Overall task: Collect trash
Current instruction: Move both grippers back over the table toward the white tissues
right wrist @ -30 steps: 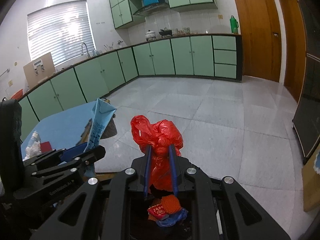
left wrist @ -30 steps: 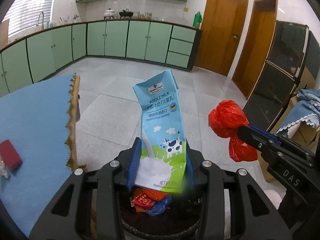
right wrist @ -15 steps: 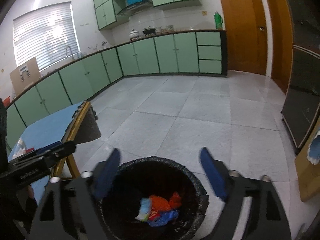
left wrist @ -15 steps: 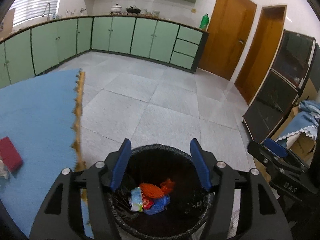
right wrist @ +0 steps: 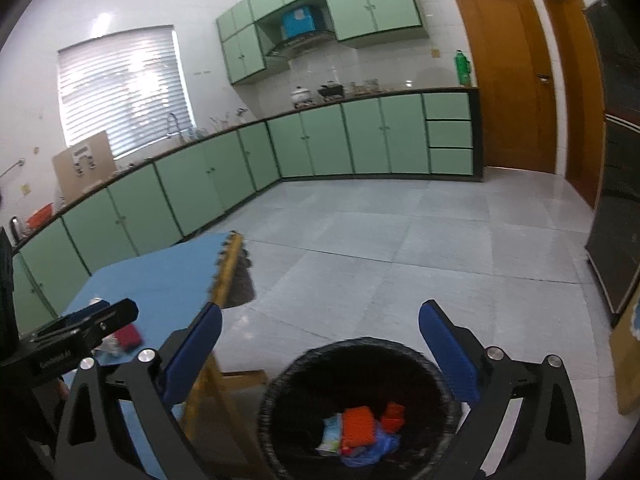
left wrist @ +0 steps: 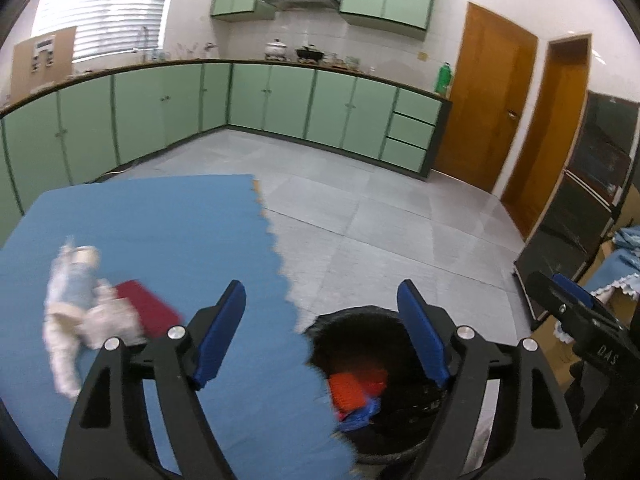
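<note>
Scene: a green-cabinet kitchen, where we stand between a blue-covered desk point(left wrist: 168, 232) and a black-lined trash bin point(right wrist: 360, 408) on the tiled floor.
Left gripper point(left wrist: 320, 340): our jaws have just been opening and stand wide apart, nothing between them; it looks across the desk edge with the bin just below.
Right gripper point(right wrist: 320, 356): its jaws have also just been opening and stand fully apart and empty, directly above the bin.
Trash in the bin: a milk carton point(right wrist: 332, 432), a red plastic bag point(right wrist: 394, 416) and orange and blue scraps lie at the bottom.
Trash left: a crumpled white-and-blue wrapper point(left wrist: 74, 308), blurred, and a flat red packet point(left wrist: 150, 310) touching it lie on the desk, well apart from the bin.
Step in hand: we judge the drop finished and the return to the desk under way.
Doing it well: we should keep the jaws wide, come down low over the wrapper, and take it apart from the packet so neither slides off.
</note>
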The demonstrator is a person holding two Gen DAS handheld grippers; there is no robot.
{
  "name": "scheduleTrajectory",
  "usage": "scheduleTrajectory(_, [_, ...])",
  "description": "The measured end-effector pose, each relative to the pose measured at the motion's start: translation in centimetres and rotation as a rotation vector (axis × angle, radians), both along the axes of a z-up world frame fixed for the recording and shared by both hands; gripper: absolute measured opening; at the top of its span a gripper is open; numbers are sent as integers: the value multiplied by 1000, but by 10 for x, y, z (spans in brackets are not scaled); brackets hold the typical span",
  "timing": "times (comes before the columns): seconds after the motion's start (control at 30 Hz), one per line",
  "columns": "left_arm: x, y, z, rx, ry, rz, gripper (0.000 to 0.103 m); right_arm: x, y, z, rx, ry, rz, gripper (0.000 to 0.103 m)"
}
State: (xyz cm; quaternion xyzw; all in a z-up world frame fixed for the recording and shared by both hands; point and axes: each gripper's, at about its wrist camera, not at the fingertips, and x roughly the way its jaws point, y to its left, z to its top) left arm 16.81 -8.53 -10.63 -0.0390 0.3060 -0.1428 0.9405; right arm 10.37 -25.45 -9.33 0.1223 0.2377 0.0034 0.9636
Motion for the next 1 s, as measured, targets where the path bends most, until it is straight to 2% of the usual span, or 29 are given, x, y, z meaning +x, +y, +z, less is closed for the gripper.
scheduleTrajectory(0.27, [-19, 71, 10, 53, -32, 156, 76, 12, 64, 2, -7, -12, 104, 97])
scheduleTrajectory(0.47, [-26, 114, 13, 63, -33, 250, 76, 25, 109, 3, -29, -22, 169, 97])
scheduleTrajectory(0.7, [-31, 151, 7, 71, -14, 322, 76, 38, 149, -1, -52, -29, 238, 97])
scheduleTrajectory(1.0, [-30, 180, -8, 91, 17, 372, 76, 54, 178, -12, -62, -29, 265, 97])
